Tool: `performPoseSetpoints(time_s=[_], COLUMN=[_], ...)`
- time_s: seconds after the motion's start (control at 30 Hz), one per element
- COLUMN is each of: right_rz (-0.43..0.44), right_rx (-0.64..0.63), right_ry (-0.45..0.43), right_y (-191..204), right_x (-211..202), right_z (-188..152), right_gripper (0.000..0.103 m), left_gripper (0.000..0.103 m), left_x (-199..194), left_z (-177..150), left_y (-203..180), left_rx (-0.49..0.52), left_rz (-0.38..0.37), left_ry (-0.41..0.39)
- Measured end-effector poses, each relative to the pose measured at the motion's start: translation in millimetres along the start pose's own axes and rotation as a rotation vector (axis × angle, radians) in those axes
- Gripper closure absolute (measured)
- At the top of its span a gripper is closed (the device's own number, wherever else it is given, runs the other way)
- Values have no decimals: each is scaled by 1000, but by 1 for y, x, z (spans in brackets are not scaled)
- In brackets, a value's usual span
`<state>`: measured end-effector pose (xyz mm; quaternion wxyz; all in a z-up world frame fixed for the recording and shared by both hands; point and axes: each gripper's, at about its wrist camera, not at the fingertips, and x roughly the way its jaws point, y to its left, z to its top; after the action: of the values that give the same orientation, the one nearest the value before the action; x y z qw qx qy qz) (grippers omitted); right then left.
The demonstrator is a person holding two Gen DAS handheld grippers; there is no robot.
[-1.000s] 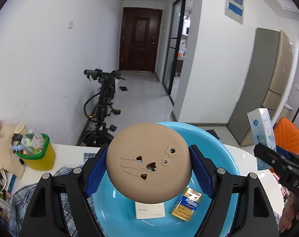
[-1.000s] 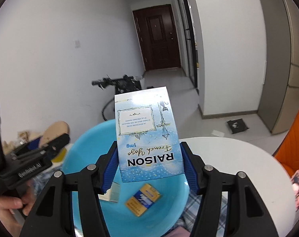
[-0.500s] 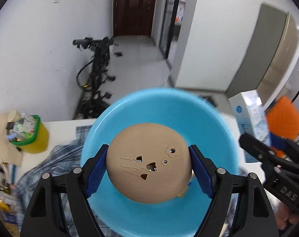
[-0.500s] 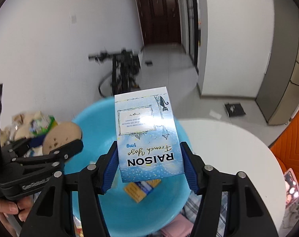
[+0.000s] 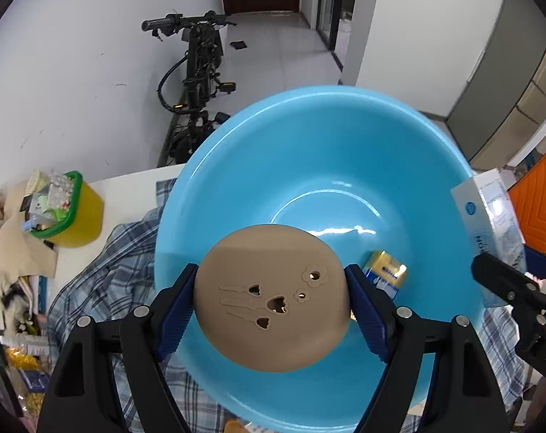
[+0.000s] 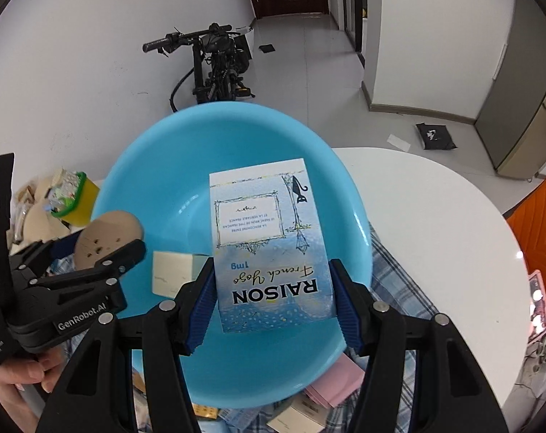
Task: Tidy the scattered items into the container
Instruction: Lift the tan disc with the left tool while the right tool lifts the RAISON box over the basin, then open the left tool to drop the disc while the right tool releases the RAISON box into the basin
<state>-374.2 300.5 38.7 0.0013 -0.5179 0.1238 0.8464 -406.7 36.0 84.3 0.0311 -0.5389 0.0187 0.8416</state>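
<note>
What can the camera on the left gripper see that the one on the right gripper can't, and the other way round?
Only the left wrist view shows the yellow-and-blue pack lying in the basin, and the cut-out holes on the tan disc close up.

Only the right wrist view shows the Raison box face-on, a cream box in the basin, and the pink packets.

Both show the blue basin, the bicycle and the yellow tub.

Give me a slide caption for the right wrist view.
Right hand-held gripper holds a blue carton over the blue basin.

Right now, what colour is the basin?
Light blue basin, plain, no pattern; clearest in the left wrist view.
</note>
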Motion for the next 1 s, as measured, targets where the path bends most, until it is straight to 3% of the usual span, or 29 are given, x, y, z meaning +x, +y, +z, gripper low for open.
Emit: performPoseSetpoints(time_s=[0.63, 0.83, 1.0], right_rz=[-6, 2, 5], right_rx=[-15, -27, -21], right_ry=[27, 20, 16], right_y=[-6, -7, -7], right_x=[55, 52, 50], right_z=[16, 15, 13], right_gripper=[45, 45, 45], left_gripper=[21, 19, 19], left_x=[87, 91, 84], left_z=[20, 21, 19], left_y=[-14, -9, -13], left_rx=[-2, -18, 43], left_rz=[-30, -56, -14], left_ry=[96, 76, 55])
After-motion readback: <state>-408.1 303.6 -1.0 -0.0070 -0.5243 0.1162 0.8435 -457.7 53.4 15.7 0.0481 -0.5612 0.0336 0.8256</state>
